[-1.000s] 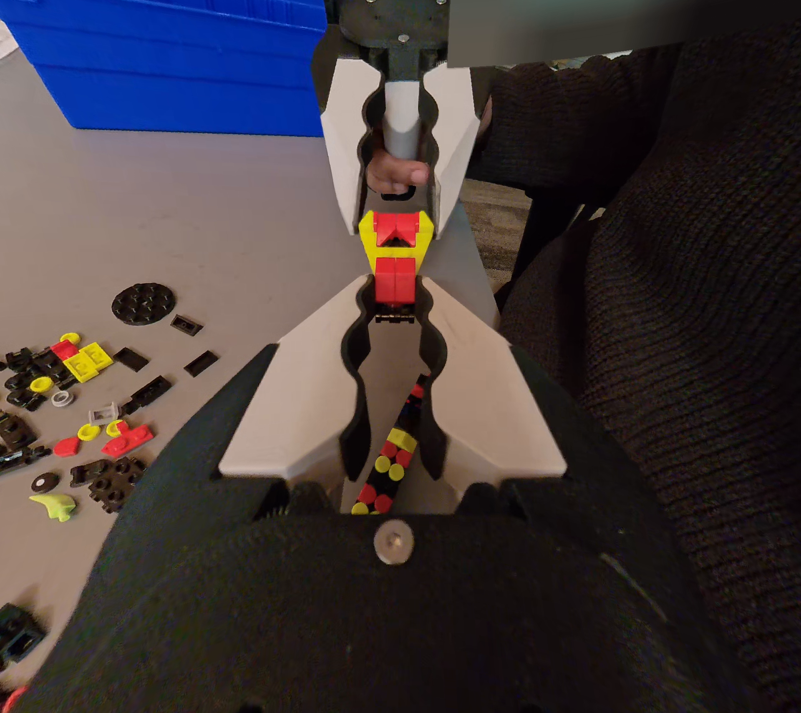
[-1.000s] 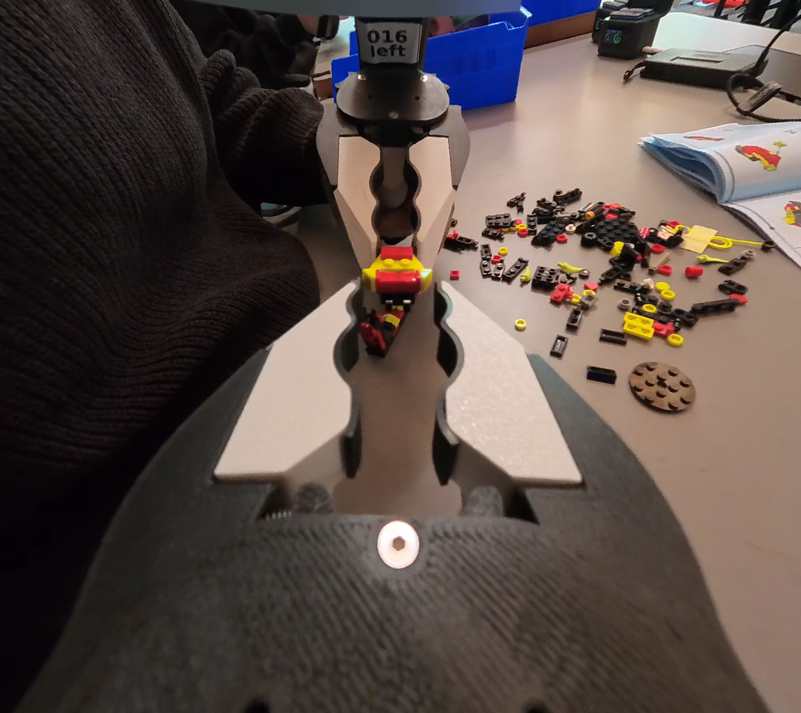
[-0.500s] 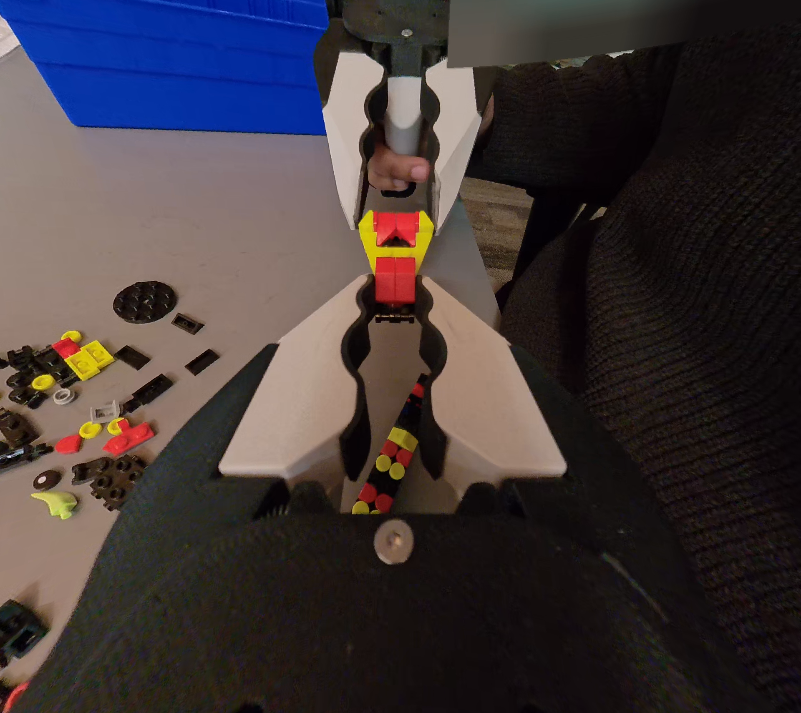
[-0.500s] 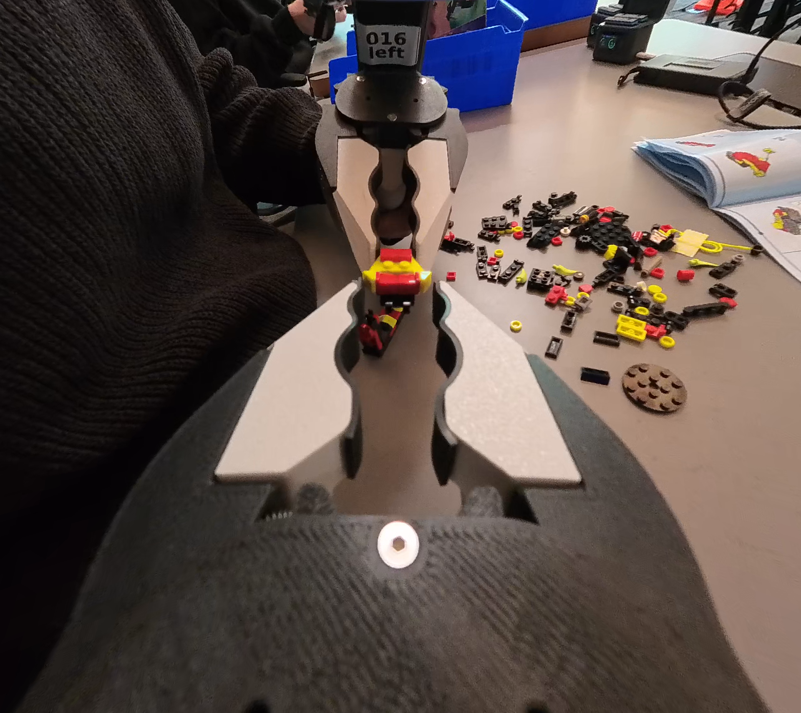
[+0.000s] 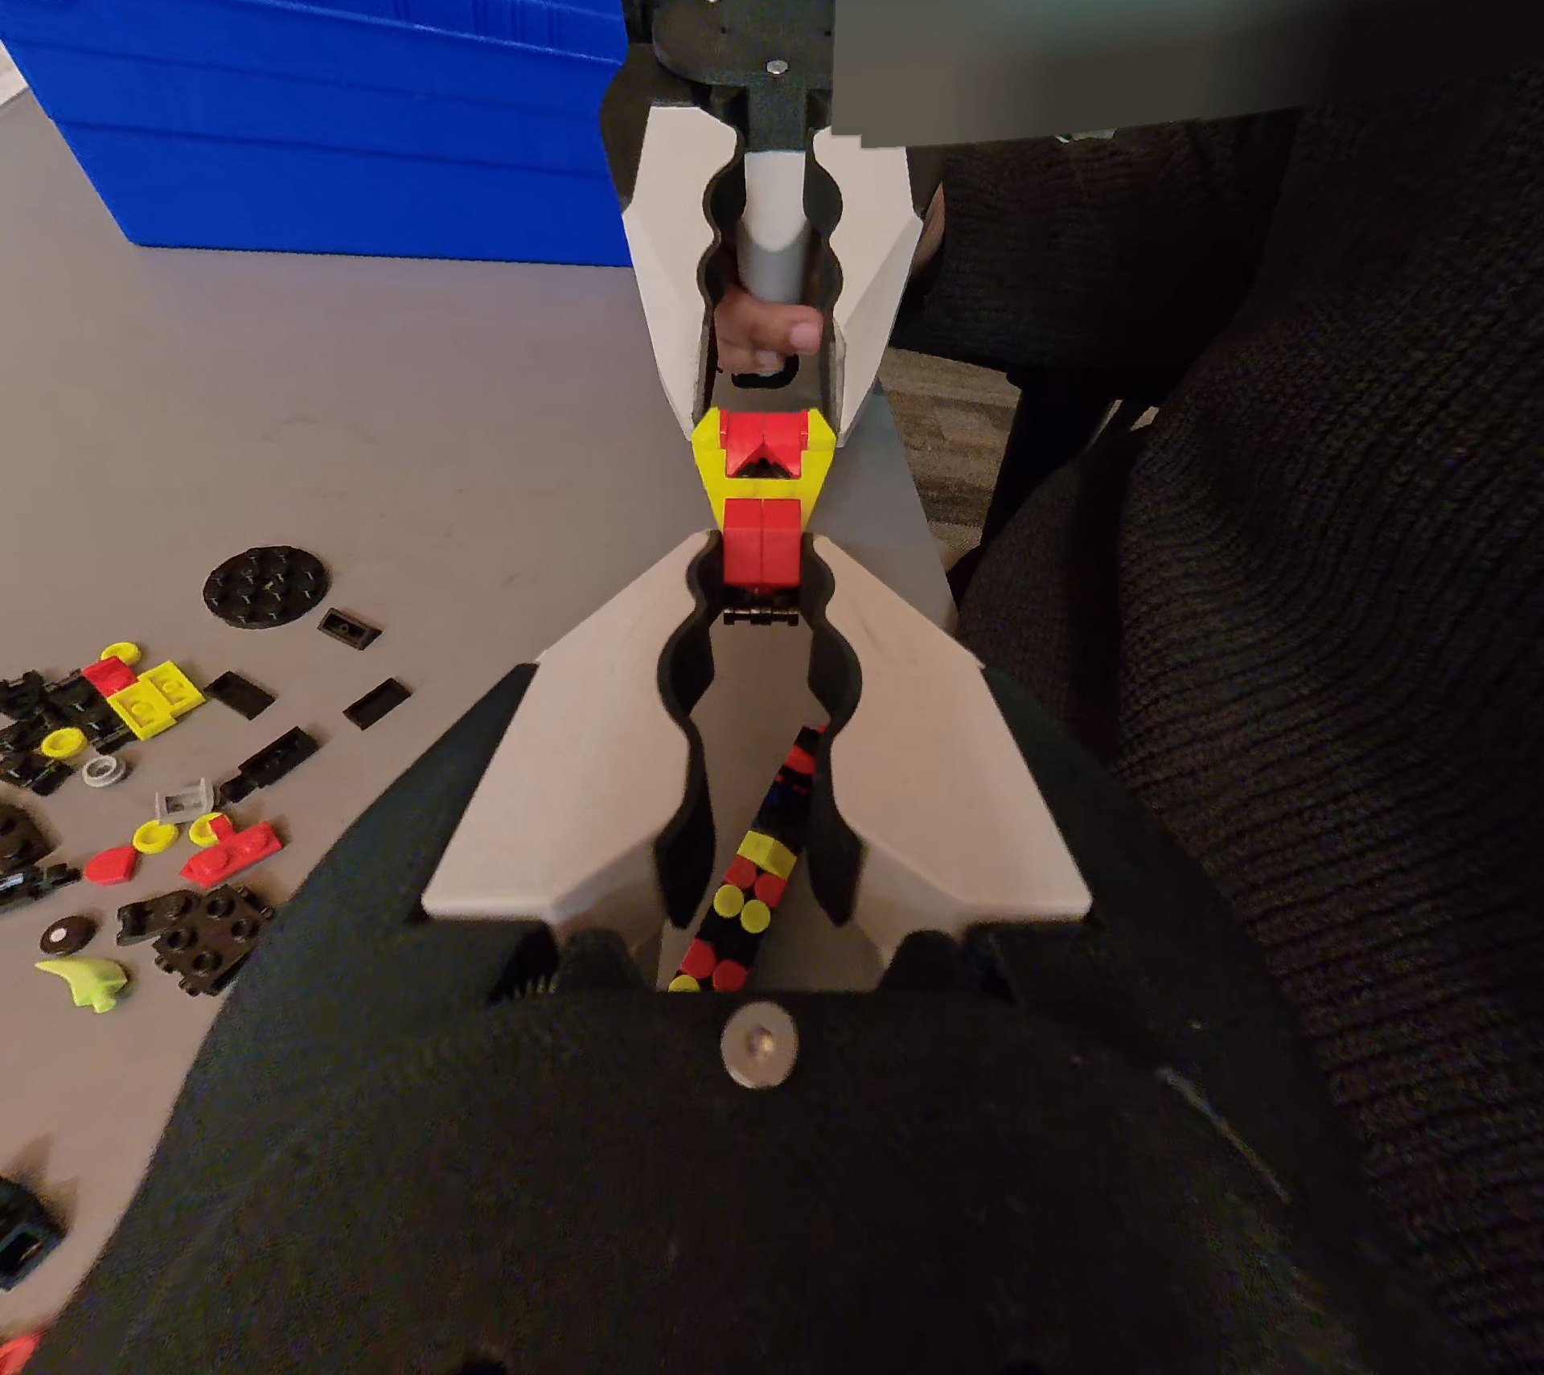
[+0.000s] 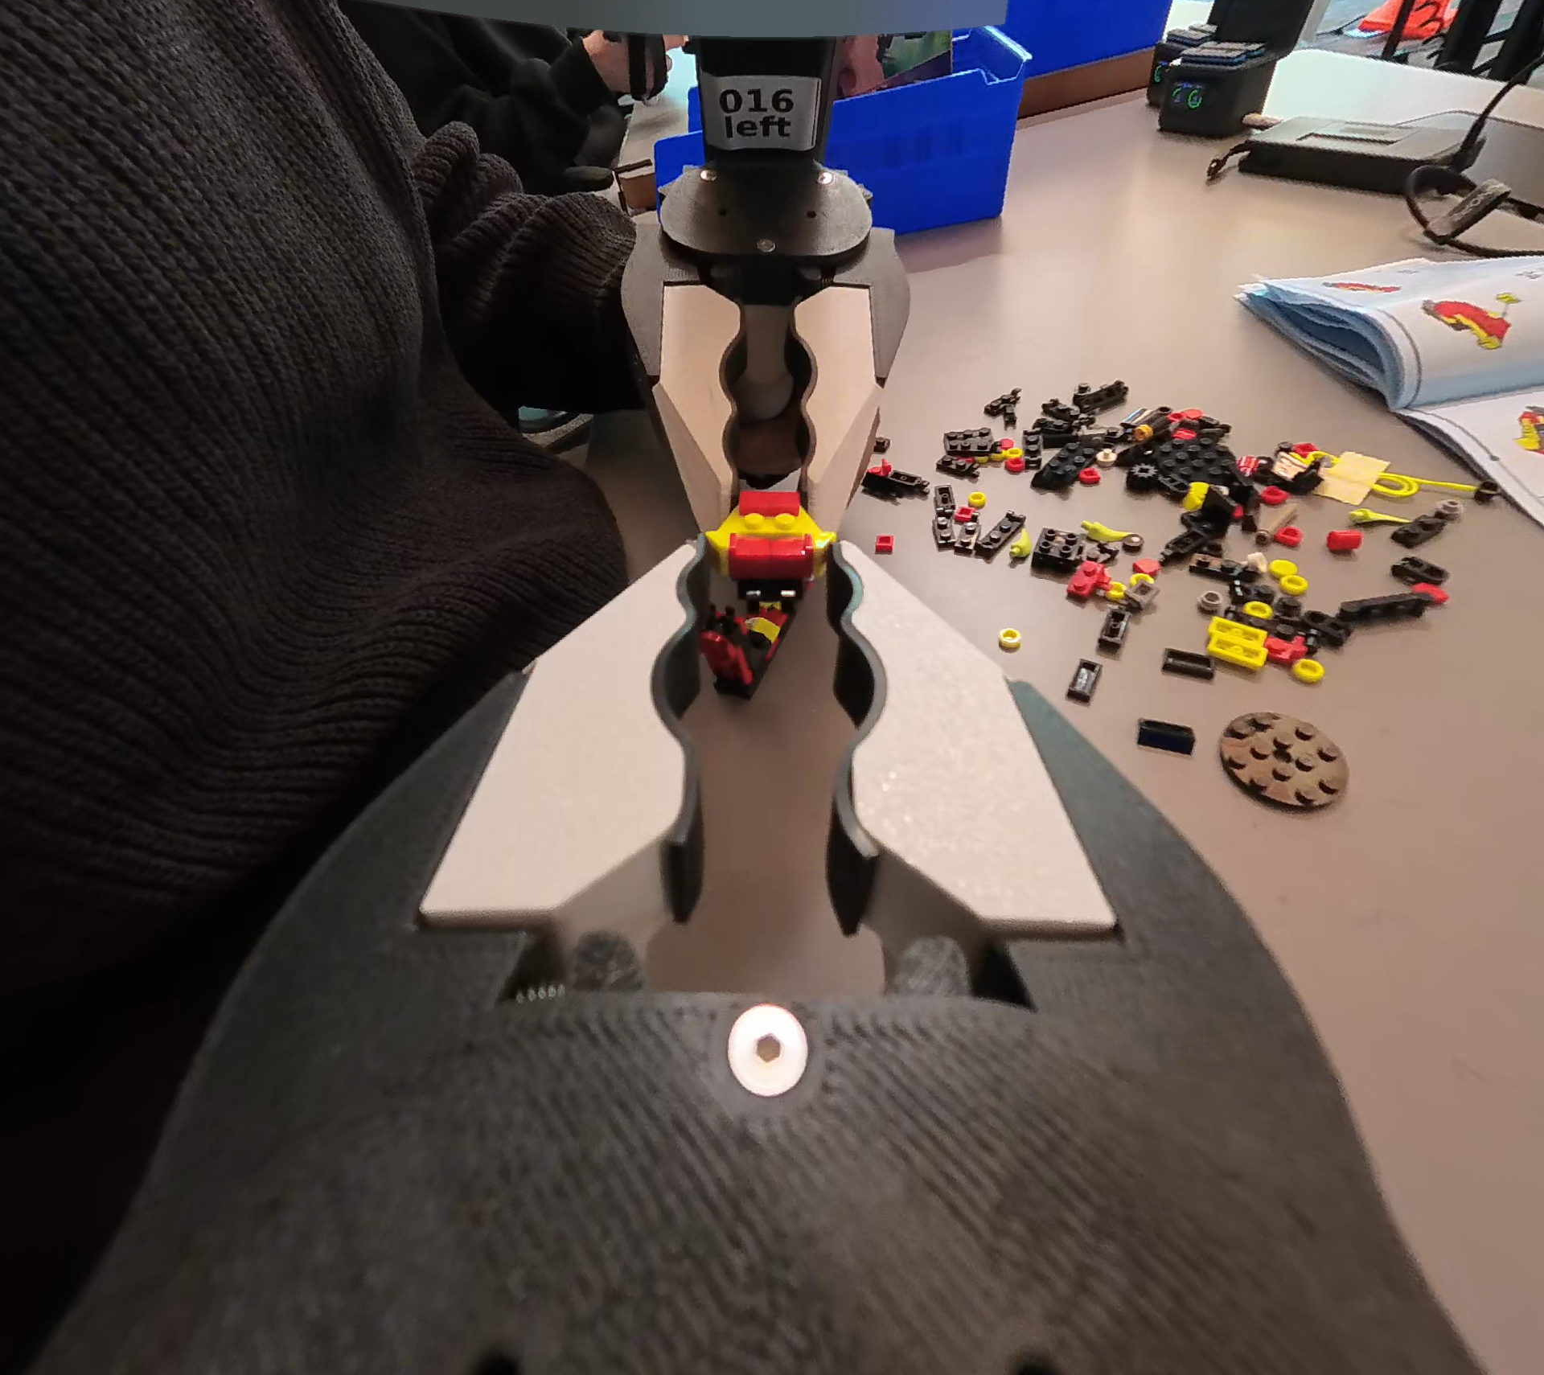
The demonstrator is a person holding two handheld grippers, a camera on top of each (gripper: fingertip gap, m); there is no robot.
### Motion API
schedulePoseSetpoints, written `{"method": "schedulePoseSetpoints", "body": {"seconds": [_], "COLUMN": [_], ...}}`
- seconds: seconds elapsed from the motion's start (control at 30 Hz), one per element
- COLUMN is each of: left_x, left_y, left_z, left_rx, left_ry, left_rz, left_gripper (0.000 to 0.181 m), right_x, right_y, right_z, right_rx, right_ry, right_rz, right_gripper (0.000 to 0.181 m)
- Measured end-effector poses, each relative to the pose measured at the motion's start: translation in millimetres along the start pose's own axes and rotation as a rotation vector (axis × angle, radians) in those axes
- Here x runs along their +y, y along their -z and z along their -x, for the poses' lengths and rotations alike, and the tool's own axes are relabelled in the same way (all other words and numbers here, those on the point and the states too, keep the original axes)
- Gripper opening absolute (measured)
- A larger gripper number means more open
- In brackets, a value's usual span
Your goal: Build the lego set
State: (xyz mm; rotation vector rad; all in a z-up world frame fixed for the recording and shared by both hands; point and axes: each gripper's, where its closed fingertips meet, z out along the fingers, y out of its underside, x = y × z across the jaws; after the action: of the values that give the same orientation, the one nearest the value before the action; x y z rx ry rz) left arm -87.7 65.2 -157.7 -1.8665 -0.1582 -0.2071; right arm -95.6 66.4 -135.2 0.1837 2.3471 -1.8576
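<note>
Behind the grippers, blue bin (image 5: 317,82) contents are hidden. Red-yellow lego assembly (image 5: 764,491) is clamped lengthwise between left gripper (image 5: 760,566) and right gripper (image 6: 764,566), both nearly closed on it.

At the bottom of the frame my left gripper's (image 5: 762,550) black body covers the lower end of the long studded strip (image 5: 756,892). The blue bin (image 5: 317,107) is cut off upper left. Far loose pieces (image 6: 1170,541) are too small to identify.
</note>
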Motion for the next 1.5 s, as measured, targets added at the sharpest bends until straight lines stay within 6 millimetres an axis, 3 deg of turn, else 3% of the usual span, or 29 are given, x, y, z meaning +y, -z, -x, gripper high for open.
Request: {"method": "schedulePoseSetpoints", "body": {"seconds": [1.5], "left_x": [-2.9], "left_y": [-0.1], "left_z": [-0.3], "left_rx": [-0.005], "left_ry": [0.010], "left_rz": [-0.020], "left_gripper": [0.014], "right_x": [-2.2], "right_y": [-0.3], "right_z": [0.1], "right_rx": [0.001], "right_ry": [0.011], "right_rz": [-0.014], "right_gripper": [0.025]}}
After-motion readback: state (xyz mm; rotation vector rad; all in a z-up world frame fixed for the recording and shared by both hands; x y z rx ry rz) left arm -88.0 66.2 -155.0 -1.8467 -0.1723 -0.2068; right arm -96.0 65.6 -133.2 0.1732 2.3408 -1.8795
